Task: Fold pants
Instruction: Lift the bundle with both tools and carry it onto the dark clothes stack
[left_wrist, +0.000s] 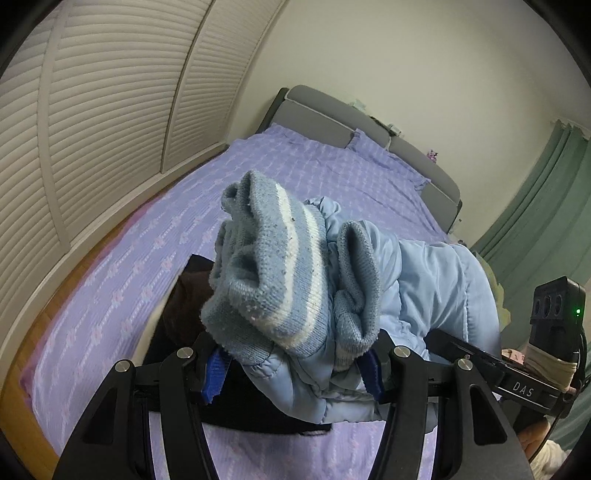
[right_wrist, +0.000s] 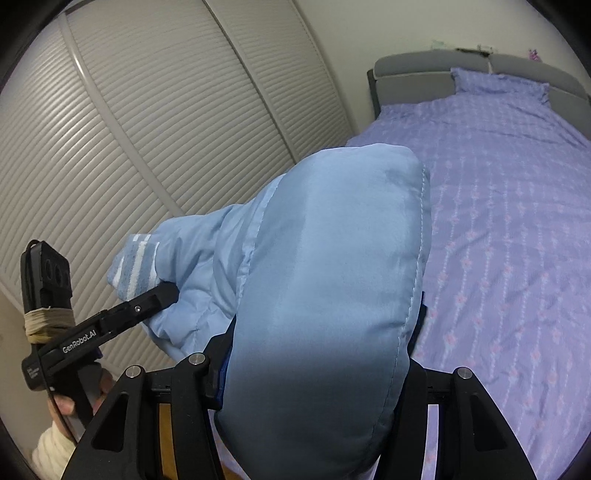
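Note:
The light blue padded pants (left_wrist: 424, 280) hang in the air between my two grippers above the bed. My left gripper (left_wrist: 291, 365) is shut on the end with the knit ribbed cuffs (left_wrist: 273, 266), blue with white stripes, which bunch up over its fingers. My right gripper (right_wrist: 317, 373) is shut on the smooth padded part of the pants (right_wrist: 332, 258), which bulges up and hides its fingertips. The left gripper also shows in the right wrist view (right_wrist: 162, 295), clamped on the striped cuff (right_wrist: 133, 262). The right gripper also shows at the right of the left wrist view (left_wrist: 461, 350).
A bed with a purple patterned cover (left_wrist: 147, 240) (right_wrist: 517, 221) lies below, with a grey headboard (left_wrist: 332, 118) and a pillow (right_wrist: 498, 79). A dark garment (left_wrist: 184, 295) lies on the bed under the pants. White louvred closet doors (right_wrist: 129, 147) stand beside the bed. Green curtains (left_wrist: 546, 206) hang at the right.

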